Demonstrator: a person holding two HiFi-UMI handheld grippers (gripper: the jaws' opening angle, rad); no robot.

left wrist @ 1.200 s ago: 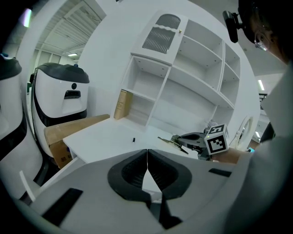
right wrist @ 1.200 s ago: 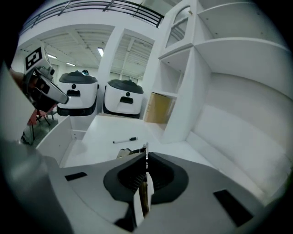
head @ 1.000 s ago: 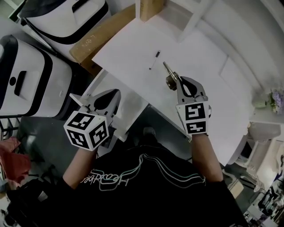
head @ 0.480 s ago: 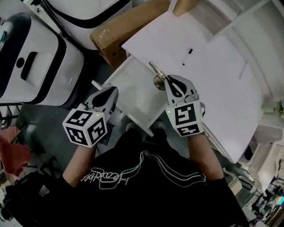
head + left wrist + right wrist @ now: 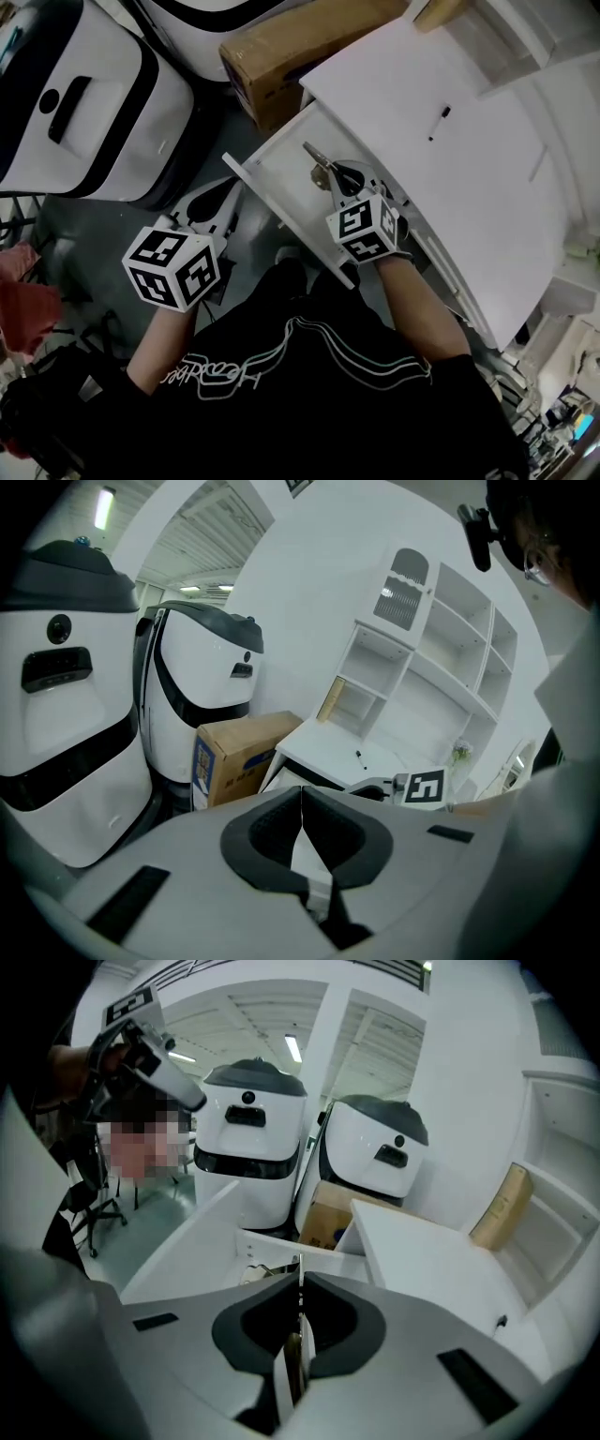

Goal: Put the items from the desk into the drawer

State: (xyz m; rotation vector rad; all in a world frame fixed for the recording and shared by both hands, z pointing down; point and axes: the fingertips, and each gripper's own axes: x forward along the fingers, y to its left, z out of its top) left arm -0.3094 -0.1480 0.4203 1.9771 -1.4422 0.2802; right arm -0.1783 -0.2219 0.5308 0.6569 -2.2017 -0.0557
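My right gripper (image 5: 327, 172) is shut on a thin metal tool (image 5: 315, 159) and holds it over the open white drawer (image 5: 277, 217). In the right gripper view the tool (image 5: 299, 1337) stands edge-on between the pads, with the drawer (image 5: 202, 1252) below and ahead. A black pen (image 5: 438, 123) lies on the white desk (image 5: 469, 197) further back. My left gripper (image 5: 228, 190) is shut on nothing, just left of the drawer's front corner. From the left gripper view (image 5: 301, 801) the pen (image 5: 358, 756) shows far off.
A cardboard box (image 5: 295, 47) stands on the floor against the desk's left end. Large white and black machines (image 5: 84, 103) crowd the left side. A white shelf unit (image 5: 422, 658) rises behind the desk. A small pale item (image 5: 253, 1270) lies in the drawer.
My right gripper has carried the metal tool from above the desk top leftward to above the open drawer. The left gripper has stayed by the drawer's left side.
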